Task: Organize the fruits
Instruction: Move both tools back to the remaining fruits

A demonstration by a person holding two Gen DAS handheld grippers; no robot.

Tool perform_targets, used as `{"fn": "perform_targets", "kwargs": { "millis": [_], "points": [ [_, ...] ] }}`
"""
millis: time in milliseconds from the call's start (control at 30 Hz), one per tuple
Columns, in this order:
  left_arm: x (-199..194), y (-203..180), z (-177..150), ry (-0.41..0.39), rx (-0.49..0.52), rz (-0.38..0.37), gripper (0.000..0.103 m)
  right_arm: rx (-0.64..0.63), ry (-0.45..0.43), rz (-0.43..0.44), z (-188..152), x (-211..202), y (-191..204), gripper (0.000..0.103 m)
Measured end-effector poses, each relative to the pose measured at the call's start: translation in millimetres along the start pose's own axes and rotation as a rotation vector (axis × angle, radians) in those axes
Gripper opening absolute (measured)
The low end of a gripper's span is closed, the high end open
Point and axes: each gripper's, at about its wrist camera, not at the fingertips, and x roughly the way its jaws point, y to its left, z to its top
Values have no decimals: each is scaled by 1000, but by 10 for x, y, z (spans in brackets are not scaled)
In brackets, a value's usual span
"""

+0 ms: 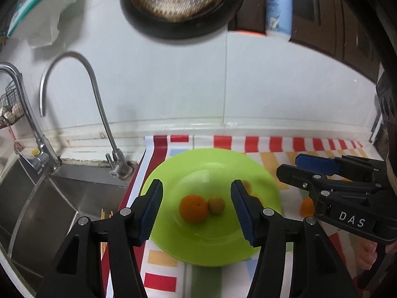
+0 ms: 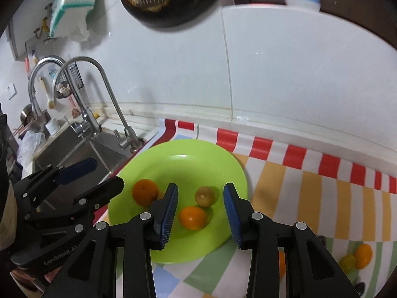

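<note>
On the far left I am looking at the sink (image 1: 49,198) with its bent tap (image 1: 99,104), and I am not going there. Next to it the green plate (image 2: 153,159) is sitting on the striped cloth (image 2: 310,198). My left gripper (image 1: 197,211) is hanging over the plate with its two fingers wide apart and nothing between them. Three fruits are lying on the plate: a big orange (image 2: 145,192) on the left, a little yellow-brown fruit (image 2: 204,195) in the middle, and a second orange (image 2: 192,217) in front of it. My right gripper (image 2: 200,213) is hanging over that second orange with its fingers apart too, holding nothing. So I think I am in the middle of the job, between one fruit and the next. Far to the right, more fruits are waiting on the cloth, a small orange one (image 2: 363,254) touching a green one (image 2: 347,262). I think my next move is swinging the right gripper over there, going down around one fruit, and squeezing softly so it is not rolling away
</note>
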Motion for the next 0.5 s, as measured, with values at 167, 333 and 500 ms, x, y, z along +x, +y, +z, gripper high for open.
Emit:
{"fn": "perform_targets", "kwargs": {
  "millis": [167, 333, 500],
  "points": [
    [-251, -116, 28, -54, 9, 11, 64, 1, -37, -11, -50, -315, -28, 41],
    [-490, -310, 10, -98, 27, 4, 71, 1, -85, -56, -167, -659, -96, 48],
    [-588, -529, -57, -98, 39, -51, 71, 33, -115, -81, -310, -978, -210, 57]
  ]
}}
